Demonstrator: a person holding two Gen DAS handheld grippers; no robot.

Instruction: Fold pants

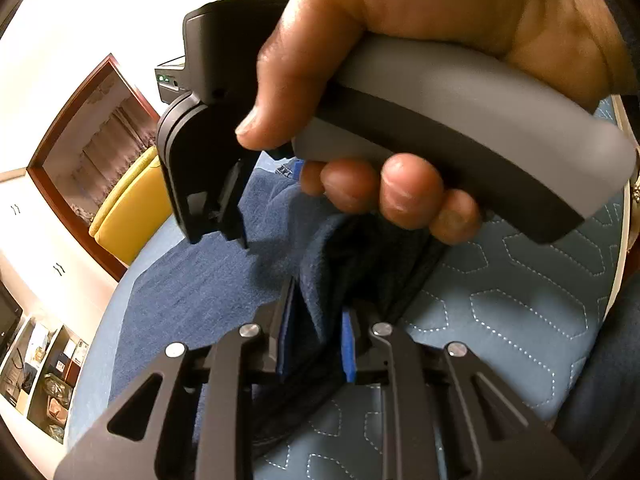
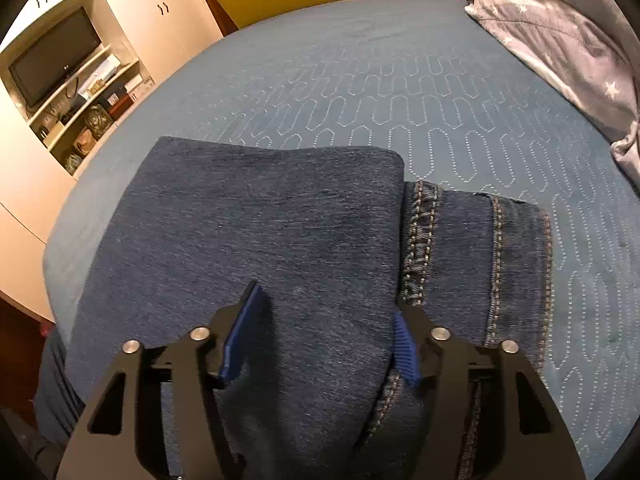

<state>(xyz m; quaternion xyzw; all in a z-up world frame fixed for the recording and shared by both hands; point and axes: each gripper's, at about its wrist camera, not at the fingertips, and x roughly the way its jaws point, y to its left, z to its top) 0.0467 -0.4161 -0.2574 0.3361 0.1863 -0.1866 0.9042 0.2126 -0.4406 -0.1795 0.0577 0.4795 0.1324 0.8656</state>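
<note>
The pants [image 2: 256, 232] are dark blue denim, folded into a thick flat stack on the bed. On the right side a hem with light stitching (two layers) comes out from under the top fold.

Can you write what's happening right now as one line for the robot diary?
task: fold pants | left gripper: shut on jeans | right gripper: open, over folded jeans | jeans: on blue quilted bed

I work in a home bedroom: quilted blue bed [image 2: 400, 80], star-print duvet [image 2: 560, 32] upper right, television [image 2: 56, 58] upper left.
</note>
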